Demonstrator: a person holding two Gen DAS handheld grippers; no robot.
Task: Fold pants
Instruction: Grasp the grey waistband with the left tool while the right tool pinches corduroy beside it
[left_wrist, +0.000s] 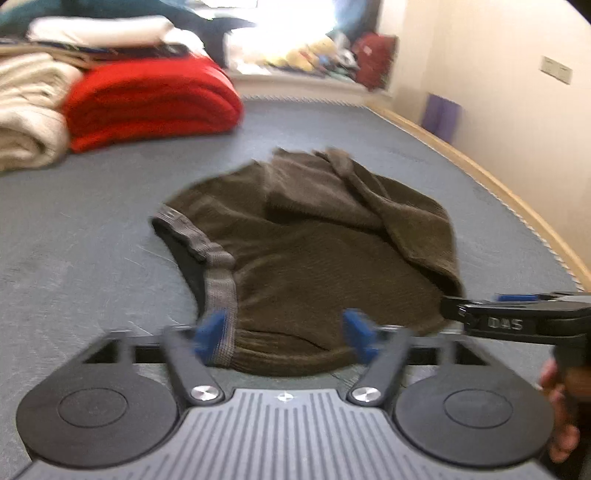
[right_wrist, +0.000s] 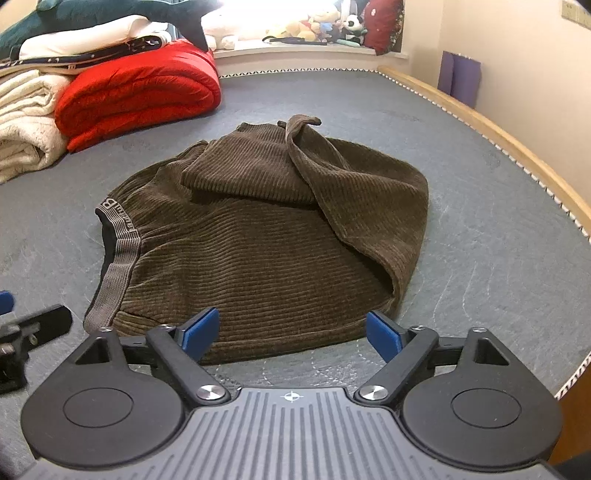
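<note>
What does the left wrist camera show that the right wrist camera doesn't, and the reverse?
Only the left wrist view shows a hand gripping the right gripper's handle, and a wall switch plate. Only the right wrist view shows sharp corduroy ribbing, waistband lettering and a panda toy on the sill. Both show the brown pants bunched on the grey mattress, the red blanket, and blue pads at the pants' near edge.

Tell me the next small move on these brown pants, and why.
Probably close both grippers on the near folded edge of the pants: the left gripper straddles the edge by the waistband, the right gripper stands open over it, neither pinching yet.
</note>
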